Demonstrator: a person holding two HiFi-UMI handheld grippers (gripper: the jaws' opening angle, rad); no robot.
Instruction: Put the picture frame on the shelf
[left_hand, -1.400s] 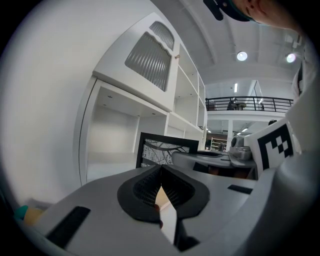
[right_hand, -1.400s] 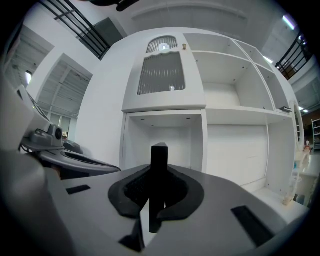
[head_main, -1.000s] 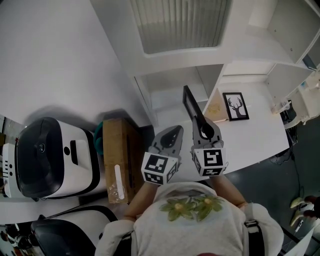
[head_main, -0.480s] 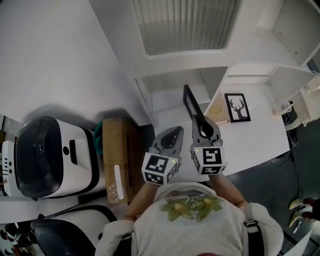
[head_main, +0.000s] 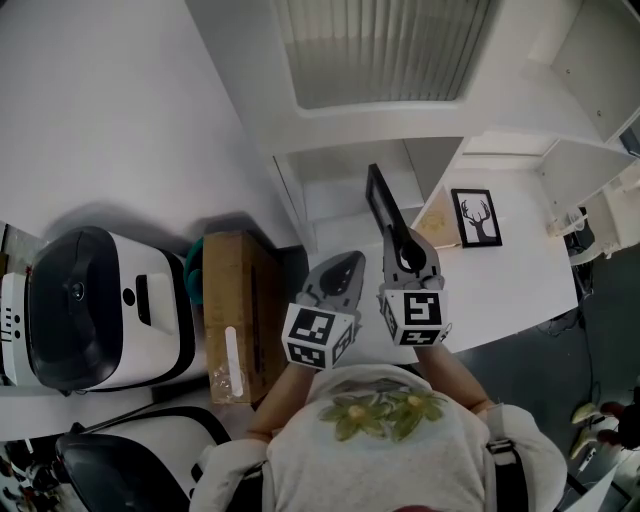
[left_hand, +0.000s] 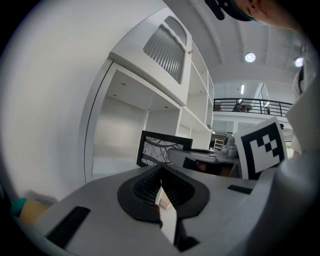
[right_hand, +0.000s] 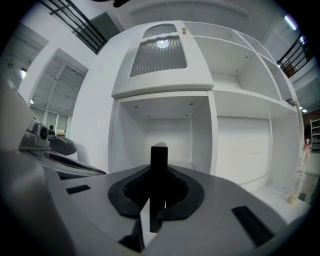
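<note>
A black picture frame (head_main: 381, 205) stands upright and edge-on in my right gripper (head_main: 404, 252), which is shut on its lower edge. In the right gripper view the frame (right_hand: 159, 172) rises as a dark bar between the jaws, in front of the white shelf's low open compartment (right_hand: 165, 132). My left gripper (head_main: 340, 272) is beside the right one, shut and holding nothing. In the left gripper view the frame's patterned face (left_hand: 161, 149) shows just beyond the jaws. The shelf (head_main: 350, 175) stands straight ahead.
A second framed picture of antlers (head_main: 474, 216) lies on the white desk (head_main: 520, 280) at the right. A cardboard box (head_main: 235, 315) and a white-and-black appliance (head_main: 95, 310) sit on the floor at the left. More open shelf compartments (right_hand: 245, 145) lie to the right.
</note>
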